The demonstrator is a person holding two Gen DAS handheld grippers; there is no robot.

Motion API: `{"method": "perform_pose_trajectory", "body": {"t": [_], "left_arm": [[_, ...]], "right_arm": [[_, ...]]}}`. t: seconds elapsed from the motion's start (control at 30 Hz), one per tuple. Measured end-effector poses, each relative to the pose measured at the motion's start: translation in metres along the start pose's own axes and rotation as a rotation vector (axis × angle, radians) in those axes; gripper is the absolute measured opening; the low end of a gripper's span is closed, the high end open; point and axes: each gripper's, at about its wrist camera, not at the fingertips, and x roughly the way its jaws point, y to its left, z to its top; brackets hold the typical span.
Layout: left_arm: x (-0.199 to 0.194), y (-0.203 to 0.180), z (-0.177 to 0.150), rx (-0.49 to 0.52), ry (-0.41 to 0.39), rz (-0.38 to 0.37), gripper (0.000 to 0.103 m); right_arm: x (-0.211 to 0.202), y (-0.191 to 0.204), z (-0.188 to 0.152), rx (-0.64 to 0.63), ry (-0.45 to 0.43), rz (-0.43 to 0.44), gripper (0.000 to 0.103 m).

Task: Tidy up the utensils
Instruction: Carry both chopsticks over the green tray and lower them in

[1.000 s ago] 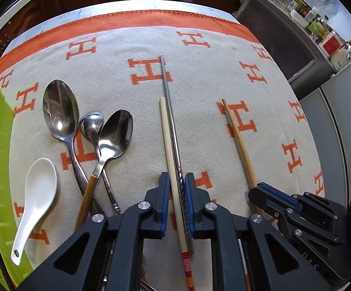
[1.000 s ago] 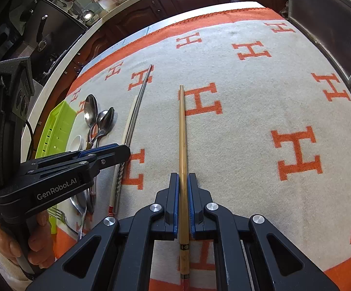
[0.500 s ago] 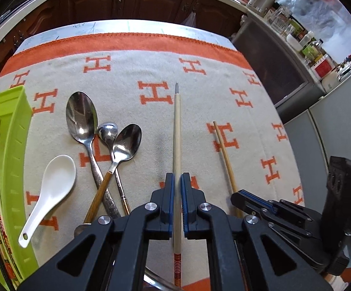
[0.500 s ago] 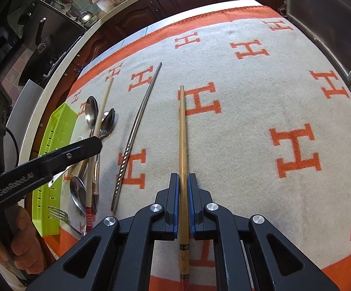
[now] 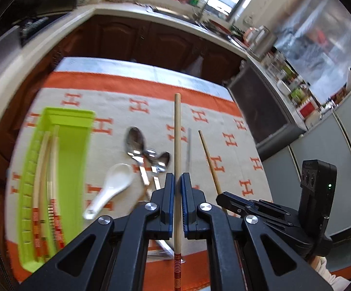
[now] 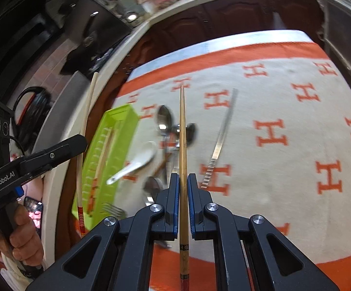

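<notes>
My left gripper [image 5: 177, 179] is shut on a pale wooden chopstick [image 5: 177, 133] with a red-striped end, held in the air above the cloth. In the right wrist view that gripper [image 6: 78, 143] hangs over the table's left edge. My right gripper [image 6: 183, 178] is shut on a darker bamboo chopstick [image 6: 182, 133], also lifted. A green tray [image 5: 78, 145] at the left holds several red-ended chopsticks [image 5: 51, 169]. A metal chopstick [image 6: 221, 135] lies on the cloth.
A white ceramic spoon [image 5: 112, 186] and three metal spoons [image 5: 136, 143] lie between the tray and the grippers. A fork [image 6: 113, 209] rests near the front edge. The orange-patterned cloth [image 6: 296, 145] stretches to the right. Dark cabinets stand beyond the table.
Both grippers have risen, carrying their chopsticks off the cloth. The left one took the pale chopstick away from the metal one, which stays down, and swung left.
</notes>
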Motion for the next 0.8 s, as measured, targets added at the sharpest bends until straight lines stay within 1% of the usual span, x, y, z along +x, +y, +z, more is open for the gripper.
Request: {"method": "perform_pose_trajectory", "body": {"t": [0.1, 0.17, 0.2, 0.27, 0.33, 0.37, 0.47, 0.53, 0.63, 0.67, 0.7, 0.73, 0.77, 0.8], "left_arm": [[-0.027, 0.031, 0.002, -0.026, -0.047, 0.078, 0.003], [-0.039, 0.056, 0.002, -0.051, -0.064, 0.147, 0.003], [-0.042, 0.065, 0.002, -0.055, -0.069, 0.173, 0.003], [-0.046, 0.086, 0.002, -0.052, -0.087, 0.267, 0.003], [-0.044, 0.104, 0.001, -0.051, -0.091, 0.336, 0.003], [-0.042, 0.113, 0.0, -0.057, -0.091, 0.359, 0.003], [-0.029, 0.136, 0.0, -0.078, -0.074, 0.375, 0.003], [-0.02, 0.146, -0.001, -0.076, -0.064, 0.369, 0.003], [-0.007, 0.152, 0.001, -0.066, -0.058, 0.372, 0.004], [-0.003, 0.152, 0.001, -0.06, -0.055, 0.383, 0.004], [0.002, 0.151, 0.002, -0.056, -0.052, 0.393, 0.006], [0.004, 0.151, 0.002, -0.054, -0.05, 0.4, 0.011], [0.006, 0.151, 0.003, -0.055, -0.051, 0.401, 0.015], [0.007, 0.152, 0.003, -0.057, -0.051, 0.399, 0.02]], "right_arm": [[0.011, 0.038, 0.013, -0.038, 0.03, 0.058, 0.006], [0.025, 0.068, 0.022, -0.051, 0.062, 0.101, 0.006], [0.03, 0.079, 0.024, -0.054, 0.07, 0.114, 0.006], [0.045, 0.108, 0.029, -0.055, 0.094, 0.143, 0.006], [0.065, 0.133, 0.036, -0.032, 0.121, 0.174, 0.006], [0.076, 0.146, 0.038, -0.028, 0.13, 0.175, 0.006], [0.105, 0.171, 0.042, -0.015, 0.151, 0.163, 0.006], [0.126, 0.182, 0.045, -0.001, 0.152, 0.131, 0.007], [0.153, 0.186, 0.049, 0.039, 0.169, 0.119, 0.008], [0.161, 0.186, 0.05, 0.045, 0.178, 0.11, 0.01], [0.164, 0.185, 0.05, 0.046, 0.183, 0.102, 0.015], [0.169, 0.186, 0.05, 0.044, 0.188, 0.087, 0.018], [0.172, 0.184, 0.05, 0.044, 0.188, 0.077, 0.024], [0.172, 0.181, 0.05, 0.044, 0.186, 0.07, 0.028]]}}
